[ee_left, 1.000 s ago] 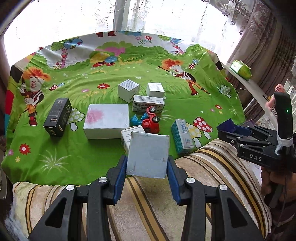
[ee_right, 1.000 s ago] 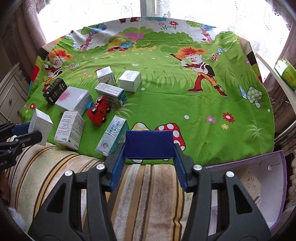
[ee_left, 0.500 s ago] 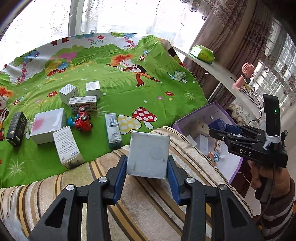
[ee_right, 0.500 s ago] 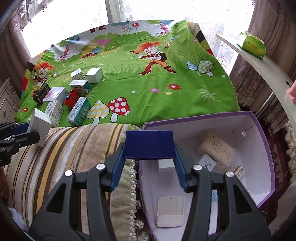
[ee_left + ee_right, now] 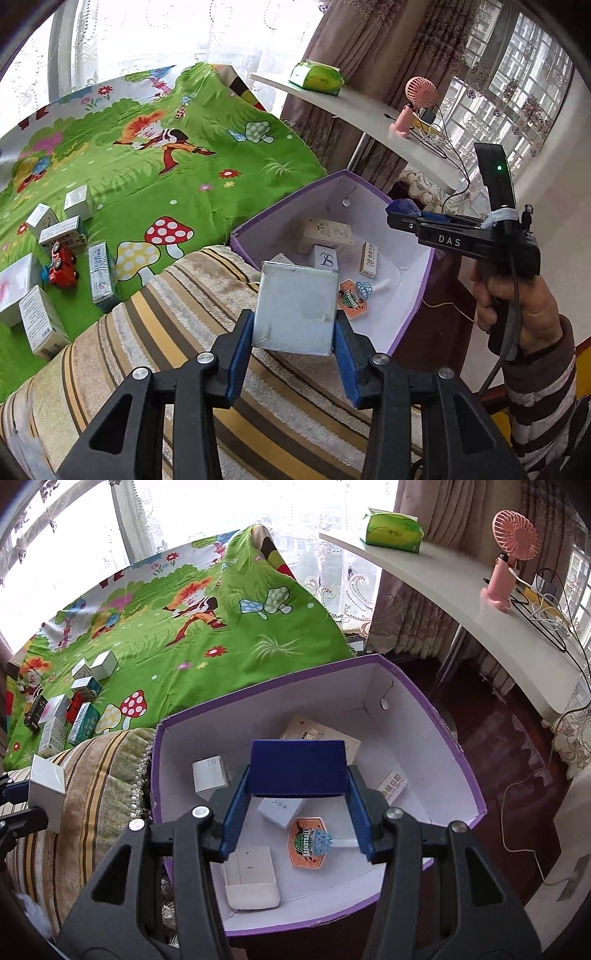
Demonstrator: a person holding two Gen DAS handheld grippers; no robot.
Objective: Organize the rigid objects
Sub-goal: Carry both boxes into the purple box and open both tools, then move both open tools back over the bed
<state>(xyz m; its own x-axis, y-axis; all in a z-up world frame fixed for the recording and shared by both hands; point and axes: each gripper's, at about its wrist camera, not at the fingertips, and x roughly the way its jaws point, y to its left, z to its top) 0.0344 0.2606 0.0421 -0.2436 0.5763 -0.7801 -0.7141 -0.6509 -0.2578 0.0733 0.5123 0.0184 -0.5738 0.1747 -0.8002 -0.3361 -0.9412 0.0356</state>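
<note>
My left gripper [image 5: 293,338] is shut on a white box [image 5: 297,308] and holds it above the striped cushion [image 5: 155,343], just left of the purple bin [image 5: 255,230]. My right gripper [image 5: 297,812] is shut on a dark blue box [image 5: 297,770] and holds it over the inside of the purple bin [image 5: 436,716]. The bin holds several small boxes and a basketball sticker [image 5: 306,842]. The right gripper also shows in the left wrist view [image 5: 402,210], and the white box shows in the right wrist view [image 5: 46,792].
Several boxes [image 5: 101,275] and a red toy car [image 5: 62,264] lie on the green cartoon cloth [image 5: 155,177] at the left. A white shelf [image 5: 480,602] at the right carries a tissue pack [image 5: 393,530], a pink fan [image 5: 511,554] and cables.
Both grippers have swung right, away from the green cloth. The right one now holds the blue box over the bin; the left one holds the white box beside the bin's rim.
</note>
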